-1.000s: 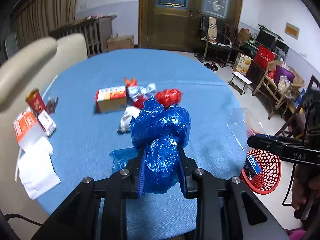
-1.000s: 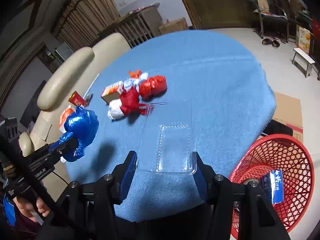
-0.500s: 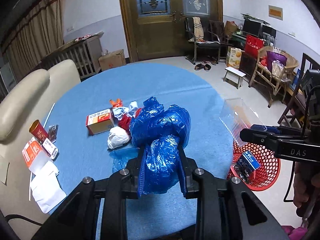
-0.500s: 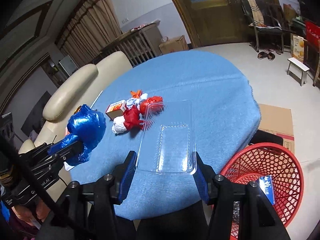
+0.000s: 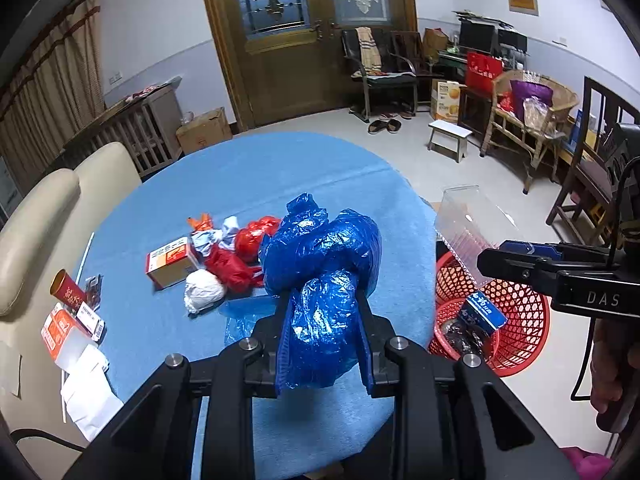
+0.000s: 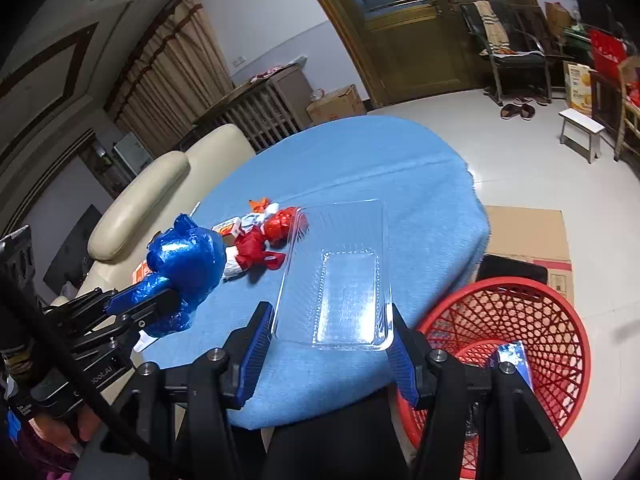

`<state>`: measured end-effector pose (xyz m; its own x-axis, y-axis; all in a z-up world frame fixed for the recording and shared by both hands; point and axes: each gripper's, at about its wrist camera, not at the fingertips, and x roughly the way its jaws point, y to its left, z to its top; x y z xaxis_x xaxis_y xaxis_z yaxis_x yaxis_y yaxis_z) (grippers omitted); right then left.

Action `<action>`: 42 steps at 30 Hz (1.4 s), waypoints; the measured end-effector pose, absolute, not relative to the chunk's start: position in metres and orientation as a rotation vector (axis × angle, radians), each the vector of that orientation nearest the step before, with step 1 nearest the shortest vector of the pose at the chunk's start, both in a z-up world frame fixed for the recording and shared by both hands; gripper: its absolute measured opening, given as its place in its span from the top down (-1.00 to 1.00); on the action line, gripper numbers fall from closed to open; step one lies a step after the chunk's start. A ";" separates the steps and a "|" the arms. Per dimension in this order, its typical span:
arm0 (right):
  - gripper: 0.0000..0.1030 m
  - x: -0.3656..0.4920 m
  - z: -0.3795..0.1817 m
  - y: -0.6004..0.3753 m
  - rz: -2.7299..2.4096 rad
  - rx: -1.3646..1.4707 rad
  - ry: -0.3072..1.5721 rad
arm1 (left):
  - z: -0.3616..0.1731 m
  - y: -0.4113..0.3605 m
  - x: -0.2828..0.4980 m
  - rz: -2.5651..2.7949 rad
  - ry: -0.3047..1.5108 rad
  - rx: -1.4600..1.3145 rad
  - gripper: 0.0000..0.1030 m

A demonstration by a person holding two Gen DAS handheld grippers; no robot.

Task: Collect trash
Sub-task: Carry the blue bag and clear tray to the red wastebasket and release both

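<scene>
I hold the blue plastic bag (image 5: pixel 320 280) clamped in the left gripper (image 5: pixel 322 344) and the clear plastic tray (image 6: pixel 340 280) clamped in the right gripper (image 6: pixel 330 344); next, carry both over the red basket (image 6: pixel 532 320) and release.

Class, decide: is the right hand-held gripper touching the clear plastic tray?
Touching. The right wrist view shows the right hand-held gripper with both blue pads pressed against the clear plastic tray's side edges.

Wooden double door (image 5: pixel 308 36) top centre, brown curtains (image 5: pixel 48 80) upper left, cream sofa (image 5: pixel 48 208) left, pale tiled floor (image 5: pixel 492 184) right, white stool (image 5: pixel 450 138).
</scene>
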<state>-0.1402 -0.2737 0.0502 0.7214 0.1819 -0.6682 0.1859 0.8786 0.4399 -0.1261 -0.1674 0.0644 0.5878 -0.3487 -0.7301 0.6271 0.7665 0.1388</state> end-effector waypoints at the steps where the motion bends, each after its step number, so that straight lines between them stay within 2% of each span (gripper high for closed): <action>1: -0.12 -0.142 0.050 -0.276 -0.006 0.516 0.773 | 0.064 -0.170 -0.127 -0.590 0.748 0.414 0.43; 24: -0.14 -0.195 0.034 -0.341 -0.141 0.626 0.753 | 0.048 -0.244 -0.141 -0.705 0.760 0.556 0.43; 42: -0.16 -0.225 0.004 -0.392 -0.262 0.757 0.766 | 0.019 -0.316 -0.154 -0.963 0.895 0.592 0.40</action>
<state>-0.2253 -0.3921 0.0045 0.7047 0.0502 -0.7077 0.4726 0.7107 0.5211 -0.1544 -0.3156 0.0194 0.2758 -0.4400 -0.8546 0.8844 0.4645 0.0462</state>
